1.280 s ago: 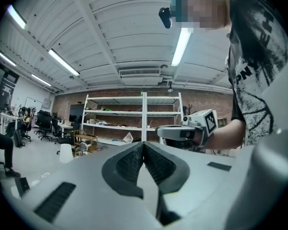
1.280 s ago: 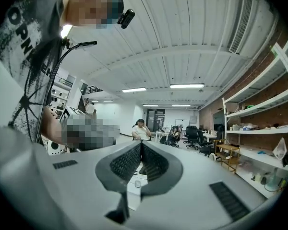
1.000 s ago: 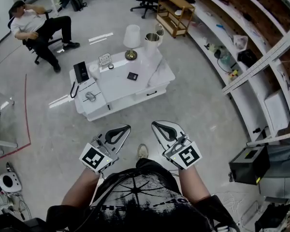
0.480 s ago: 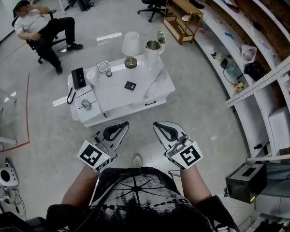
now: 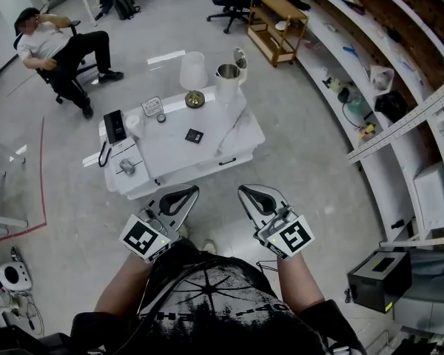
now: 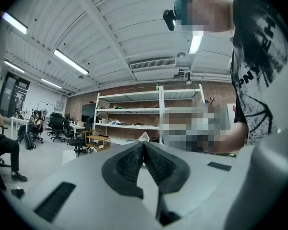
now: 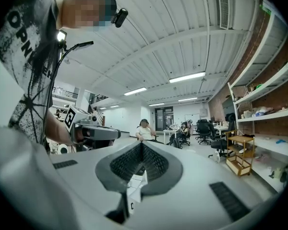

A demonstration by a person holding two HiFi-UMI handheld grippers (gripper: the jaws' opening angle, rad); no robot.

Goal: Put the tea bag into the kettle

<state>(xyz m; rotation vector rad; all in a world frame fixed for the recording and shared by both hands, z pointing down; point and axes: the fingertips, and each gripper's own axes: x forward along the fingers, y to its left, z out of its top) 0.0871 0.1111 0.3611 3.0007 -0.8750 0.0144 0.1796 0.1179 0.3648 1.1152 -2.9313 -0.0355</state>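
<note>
Left gripper and right gripper, jaws pressed together and empty, ride at lower centre as the table draws nearer. The tea bag, seemingly the dark square mid-table, and kettle behind it await pickup.

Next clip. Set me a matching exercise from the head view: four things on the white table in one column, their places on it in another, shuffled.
Things:
1. kettle
2. lamp
3. small black packet
4. black upright device

Places:
A. near the middle of the table top
B. far edge, furthest right of the four
C. left end of the table
D. far edge, just left of the kettle

Pairs: 1-B, 2-D, 3-A, 4-C
</note>
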